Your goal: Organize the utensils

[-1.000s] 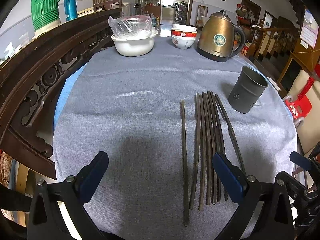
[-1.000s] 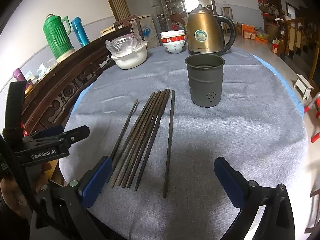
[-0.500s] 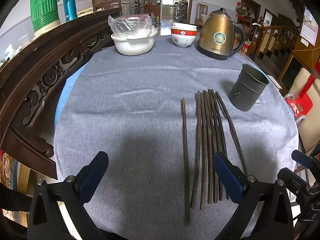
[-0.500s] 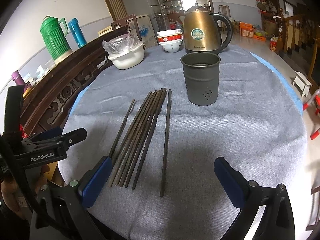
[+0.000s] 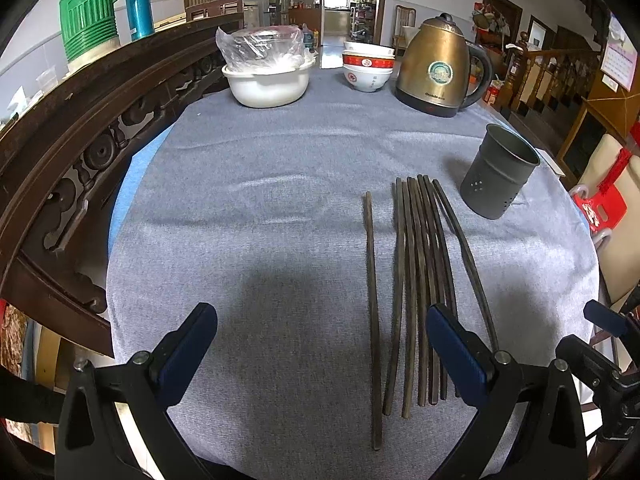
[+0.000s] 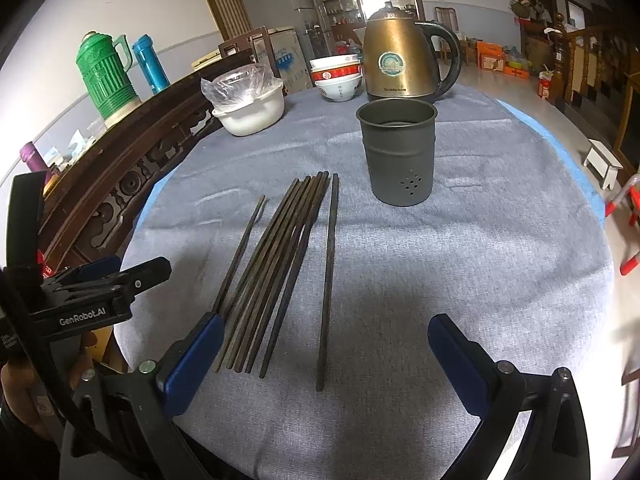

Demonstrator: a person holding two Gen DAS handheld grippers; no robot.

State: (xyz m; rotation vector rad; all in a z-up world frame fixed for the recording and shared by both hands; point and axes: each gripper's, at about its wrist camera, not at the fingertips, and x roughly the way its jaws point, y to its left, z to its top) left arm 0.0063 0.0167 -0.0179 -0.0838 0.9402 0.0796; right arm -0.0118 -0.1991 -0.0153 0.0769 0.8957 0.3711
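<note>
Nothing of the sorting looks done yet: every chopstick lies flat on the grey tablecloth and the dark metal utensil holder stands upright and, as far as its mouth shows in the right wrist view, empty. The holder sits just beyond the far tips of the chopsticks and a little to their right, apart from them, in front of the brass-coloured electric kettle. Both tongs are released, with jaws spread wide and nothing between them: the left gripper hovers over the near edge of the table with its right finger above the near ends of the bunch, and the right gripper hangs over the near ends from the other side. I count eight chopsticks: one lone stick on the left, six packed side by side in the middle, and one lone stick on the right; the middle count is a best reading, since they overlap. There is one holder, one kettle, one white basin covered with clear plastic, and a stack of red-and-white bowls that looks like three. All eight sticks are left to gather and stand in the holder.
</note>
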